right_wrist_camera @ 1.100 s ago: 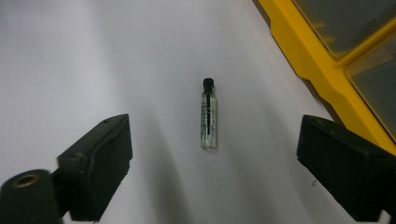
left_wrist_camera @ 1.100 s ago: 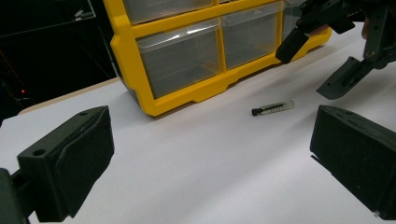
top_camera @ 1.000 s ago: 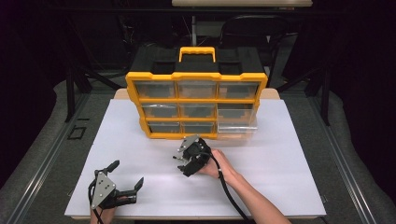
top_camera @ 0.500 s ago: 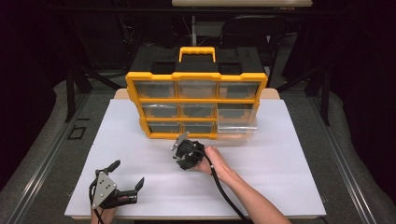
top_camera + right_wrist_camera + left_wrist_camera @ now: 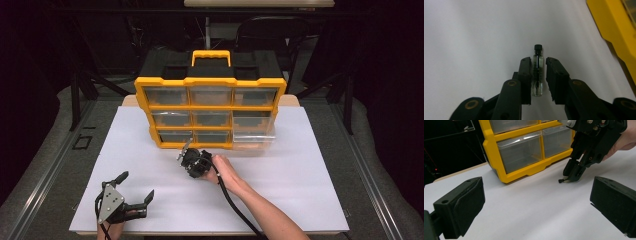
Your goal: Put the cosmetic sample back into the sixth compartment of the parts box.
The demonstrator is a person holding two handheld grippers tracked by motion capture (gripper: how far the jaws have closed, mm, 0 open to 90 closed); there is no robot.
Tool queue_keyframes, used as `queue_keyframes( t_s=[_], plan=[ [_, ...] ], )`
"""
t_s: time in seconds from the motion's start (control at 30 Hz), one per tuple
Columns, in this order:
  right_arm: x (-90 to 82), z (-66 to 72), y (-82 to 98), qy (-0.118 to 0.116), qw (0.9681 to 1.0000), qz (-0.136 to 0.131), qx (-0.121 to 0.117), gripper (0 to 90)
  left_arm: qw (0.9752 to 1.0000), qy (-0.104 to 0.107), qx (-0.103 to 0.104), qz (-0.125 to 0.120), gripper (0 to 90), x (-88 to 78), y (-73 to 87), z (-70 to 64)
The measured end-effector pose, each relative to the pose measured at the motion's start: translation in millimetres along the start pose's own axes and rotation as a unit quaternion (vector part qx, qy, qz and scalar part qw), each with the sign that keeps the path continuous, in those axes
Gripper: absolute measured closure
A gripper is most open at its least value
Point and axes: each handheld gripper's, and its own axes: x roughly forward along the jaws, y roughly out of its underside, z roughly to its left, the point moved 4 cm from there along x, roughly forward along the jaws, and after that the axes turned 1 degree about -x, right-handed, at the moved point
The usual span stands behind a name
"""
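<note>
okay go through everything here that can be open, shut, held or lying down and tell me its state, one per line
Left gripper: open, holding nothing, low over the white table.
Right gripper: jaws close on either side of the vial, not clearly clamped.
Small glass vial: black-capped, lying between those jaws.
Bottom right drawer of the yellow organizer: pulled out.
Other drawers: pushed in.

We look down on a counter (image 5: pixel 310 190) covered by a white sheet, with a pale wooden edge showing at its far corners. Around it the floor (image 5: pixel 45 165) is grey carpet, crossed by a metal rail (image 5: pixel 47 185) at the left and another at the right. Behind the counter we see a dark chair (image 5: pixel 270 35), black stand legs (image 5: pixel 80 85), and a very dark room. A pale panel (image 5: pixel 257 3) lies along the top edge.
</note>
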Motion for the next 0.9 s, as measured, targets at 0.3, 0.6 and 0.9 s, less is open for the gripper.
queue_keyframes(
  t_s=[0.3, 0.6, 0.9],
  plan=[
    [2.8, -1.2, -2.9, -0.005, 0.9997, 0.013, 0.018, 80.1, 1.0, -0.001, 0.002, -0.002, 0.0, -0.7, -0.6, 0.2],
    [1.6, 0.1, -3.8, -0.005, 0.9997, 0.016, 0.017, 81.0, 1.0, 0.001, 0.002, -0.004, 0.0, -1.6, -1.4, -0.8],
    [-8.5, 0.9, -1.5, -0.005, 0.9998, 0.014, 0.016, 80.9, 1.0, -0.001, 0.005, -0.004, 0.0, -2.5, -1.9, -1.0]
  ],
)
